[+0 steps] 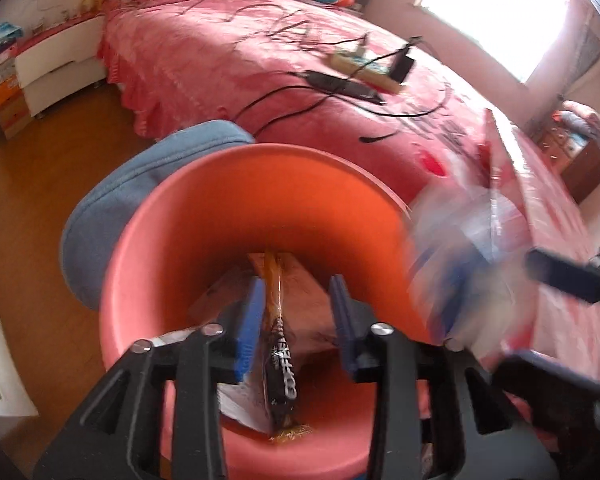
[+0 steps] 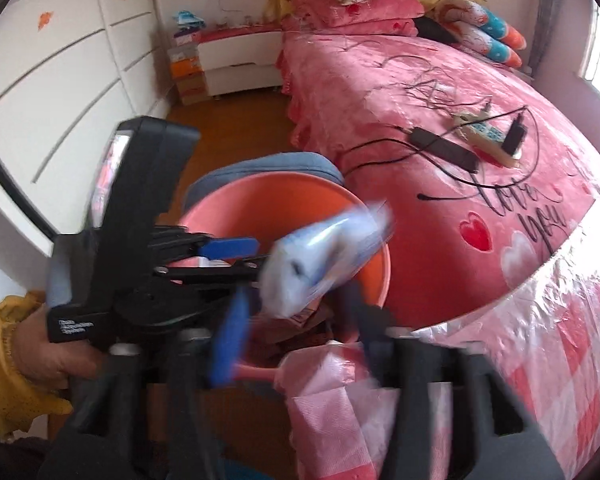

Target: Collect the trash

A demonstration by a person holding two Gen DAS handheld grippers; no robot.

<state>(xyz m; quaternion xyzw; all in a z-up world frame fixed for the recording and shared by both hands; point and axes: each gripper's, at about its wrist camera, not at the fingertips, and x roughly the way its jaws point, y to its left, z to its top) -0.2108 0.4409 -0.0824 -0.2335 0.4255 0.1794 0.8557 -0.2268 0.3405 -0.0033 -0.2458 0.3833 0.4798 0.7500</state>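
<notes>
An orange-pink bin [image 1: 260, 208] sits right below both grippers. In the left wrist view my left gripper [image 1: 296, 284] hangs open over its mouth. A black coffee sachet [image 1: 282, 364] stands on edge between the pads, close to the left blue pad [image 1: 246, 336] and well apart from the right one. Brown paper trash [image 1: 308, 304] lies at the bottom. In the right wrist view my right gripper [image 2: 296, 308] is open above the bin [image 2: 284, 196]. A blurred white-and-blue packet [image 2: 320, 256] is in the air just beyond its fingertips, free of both pads.
The bin rests on a blue cushioned seat [image 1: 140, 168] beside a pink bed [image 1: 260, 60] with a power strip and cables [image 1: 364, 68]. A plastic-covered checked cloth [image 2: 560, 340] is at the right, white drawers [image 2: 60, 80] at the left. A hand in a yellow sleeve [image 2: 40, 344] holds the left gripper.
</notes>
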